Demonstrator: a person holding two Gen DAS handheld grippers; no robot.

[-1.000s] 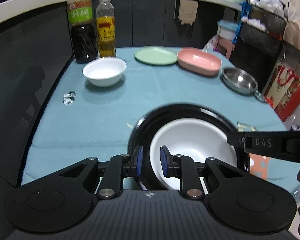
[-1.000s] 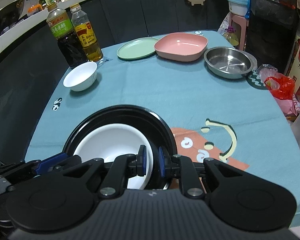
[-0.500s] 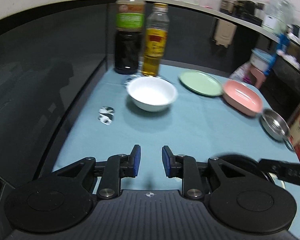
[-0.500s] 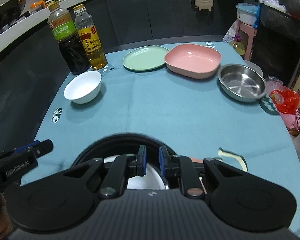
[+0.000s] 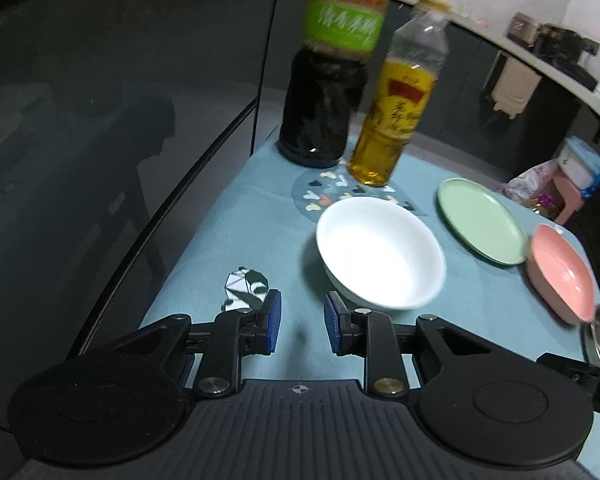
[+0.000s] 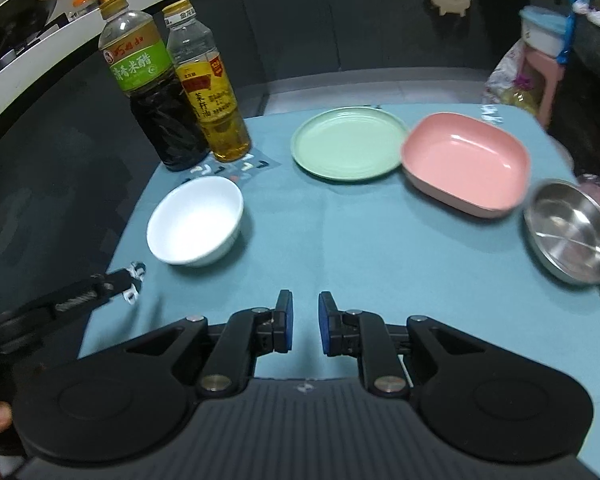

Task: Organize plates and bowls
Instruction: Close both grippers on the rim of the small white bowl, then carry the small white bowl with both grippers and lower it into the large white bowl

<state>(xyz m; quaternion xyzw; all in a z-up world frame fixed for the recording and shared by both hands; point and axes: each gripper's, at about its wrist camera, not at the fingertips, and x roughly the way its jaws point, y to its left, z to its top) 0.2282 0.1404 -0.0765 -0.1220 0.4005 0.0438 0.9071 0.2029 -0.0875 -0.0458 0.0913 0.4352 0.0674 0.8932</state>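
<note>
Left hand-held gripper [image 5: 299, 322] spread, empty, near white bowl [image 5: 381, 251]; right hand-held gripper [image 6: 303, 327] narrowly parted, empty.

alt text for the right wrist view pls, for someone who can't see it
The right gripper, jaws slightly apart and empty, hovers over a teal tablecloth. Ahead sit a white bowl, green plate, pink dish and steel bowl, with two bottles behind; the left gripper enters lower left.
</note>
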